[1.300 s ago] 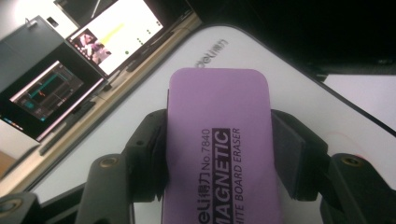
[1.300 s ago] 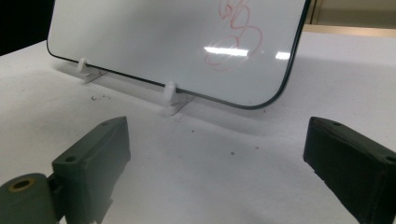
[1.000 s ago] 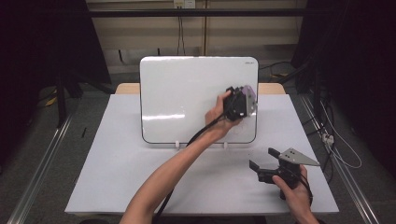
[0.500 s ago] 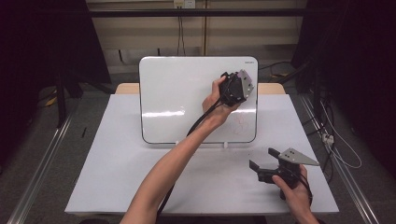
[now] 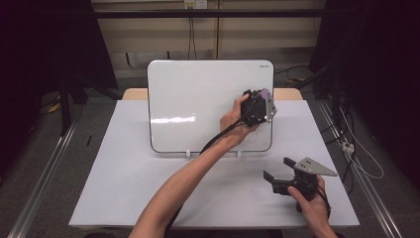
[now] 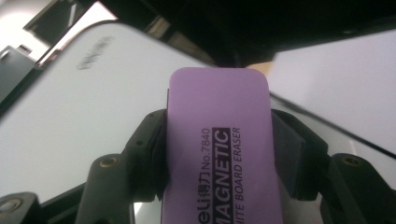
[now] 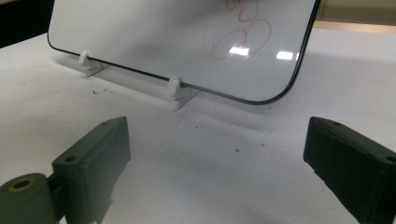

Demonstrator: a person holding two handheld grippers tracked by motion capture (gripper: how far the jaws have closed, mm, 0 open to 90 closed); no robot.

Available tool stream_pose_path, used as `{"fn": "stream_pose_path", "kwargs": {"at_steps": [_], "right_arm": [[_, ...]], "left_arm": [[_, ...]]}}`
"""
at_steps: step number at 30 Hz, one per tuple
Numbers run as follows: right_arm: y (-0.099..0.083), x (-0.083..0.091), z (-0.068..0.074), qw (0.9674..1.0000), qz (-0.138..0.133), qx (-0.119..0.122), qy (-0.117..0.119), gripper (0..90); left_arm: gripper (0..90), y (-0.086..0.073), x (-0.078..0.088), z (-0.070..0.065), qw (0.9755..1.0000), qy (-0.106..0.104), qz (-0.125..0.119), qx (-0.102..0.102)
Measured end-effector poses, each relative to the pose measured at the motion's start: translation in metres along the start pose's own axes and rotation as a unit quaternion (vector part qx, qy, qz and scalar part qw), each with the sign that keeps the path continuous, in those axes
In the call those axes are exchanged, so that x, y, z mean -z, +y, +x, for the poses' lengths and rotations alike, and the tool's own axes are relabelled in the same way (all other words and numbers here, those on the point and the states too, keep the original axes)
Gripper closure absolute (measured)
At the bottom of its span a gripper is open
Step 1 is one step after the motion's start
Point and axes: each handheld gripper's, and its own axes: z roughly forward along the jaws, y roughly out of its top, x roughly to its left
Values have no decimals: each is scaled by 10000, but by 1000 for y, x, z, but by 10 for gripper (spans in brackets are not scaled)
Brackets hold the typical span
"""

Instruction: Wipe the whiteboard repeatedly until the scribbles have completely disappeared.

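Left gripper [image 5: 258, 105] shifted slightly down whiteboard [image 5: 198, 99], centre-right of frame, jaws clamping purple eraser [image 6: 219, 144]. Red scribble [image 7: 238, 28] remains; wiping unfinished. Right gripper [image 5: 283, 179] wide, empty, lower right.

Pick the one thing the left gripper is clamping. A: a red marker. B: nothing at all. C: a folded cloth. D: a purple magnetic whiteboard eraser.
D: in the left gripper view the left gripper has its fingers pressed on both sides of the purple magnetic whiteboard eraser, whose label reads MAGNETIC and BOARD ERASER.
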Motion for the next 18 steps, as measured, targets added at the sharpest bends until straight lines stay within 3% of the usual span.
{"fn": "stream_pose_path", "kwargs": {"at_steps": [3,5,7,13,16,18], "right_arm": [[-1,1,-2,10000,9,-32,-12,69],[-1,2,-2,10000,-6,-42,-15,69],[0,1,-2,10000,-13,-38,-11,69],[1,1,0,10000,-20,16,-19,69],[1,1,0,10000,-16,-14,-27,71],[2,1,0,10000,-28,4,-26,71]], "left_arm": [[413,-7,3,21,9993,100,-5,363],[412,-15,8,25,9993,85,-23,361],[412,-22,13,19,9994,64,-41,326],[412,-49,30,-25,9987,-464,-172,92],[411,-55,36,-54,9966,-766,-119,-269],[411,-55,38,-63,9955,-797,-73,-499]]}}
